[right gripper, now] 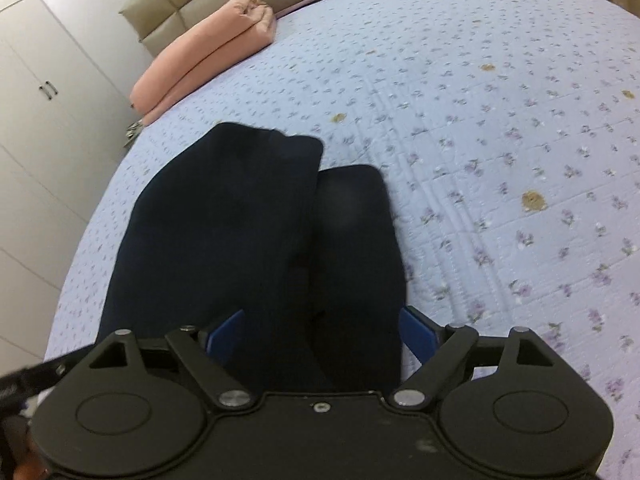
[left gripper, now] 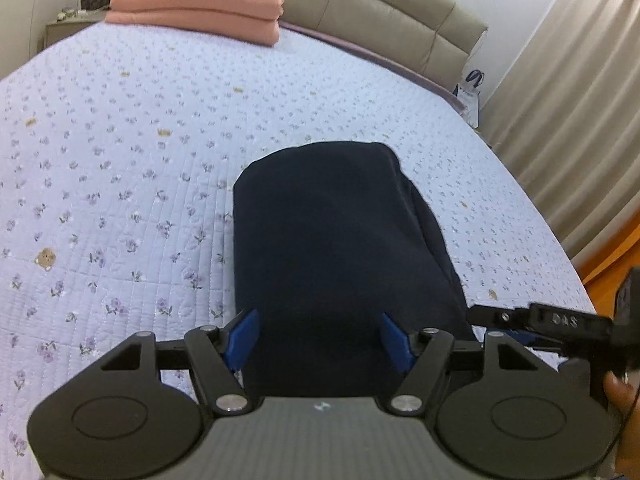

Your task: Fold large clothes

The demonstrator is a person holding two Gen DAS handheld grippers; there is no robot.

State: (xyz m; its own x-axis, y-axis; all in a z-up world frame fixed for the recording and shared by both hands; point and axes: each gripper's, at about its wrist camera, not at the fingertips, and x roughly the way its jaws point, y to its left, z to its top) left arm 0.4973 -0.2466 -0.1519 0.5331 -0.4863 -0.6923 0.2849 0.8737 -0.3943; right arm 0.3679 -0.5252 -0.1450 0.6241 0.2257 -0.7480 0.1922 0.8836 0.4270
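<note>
A dark navy garment (left gripper: 336, 240) lies folded into a long strip on the bed. In the right wrist view the garment (right gripper: 240, 232) shows two overlapping layers. My left gripper (left gripper: 320, 340) is open, its blue pads either side of the garment's near end. My right gripper (right gripper: 320, 336) is open too, its pads straddling the near end of the garment. Whether either one touches the cloth is hidden by the gripper bodies. The right gripper's side shows at the right edge of the left wrist view (left gripper: 560, 320).
The bed has a pale blue floral quilt (left gripper: 120, 160). A folded pink blanket (left gripper: 200, 4) lies by the beige headboard (left gripper: 380, 12). Curtains (left gripper: 560, 100) and a bag (left gripper: 470, 92) stand on the right. White wardrobe doors (right gripper: 40, 100) show in the right wrist view.
</note>
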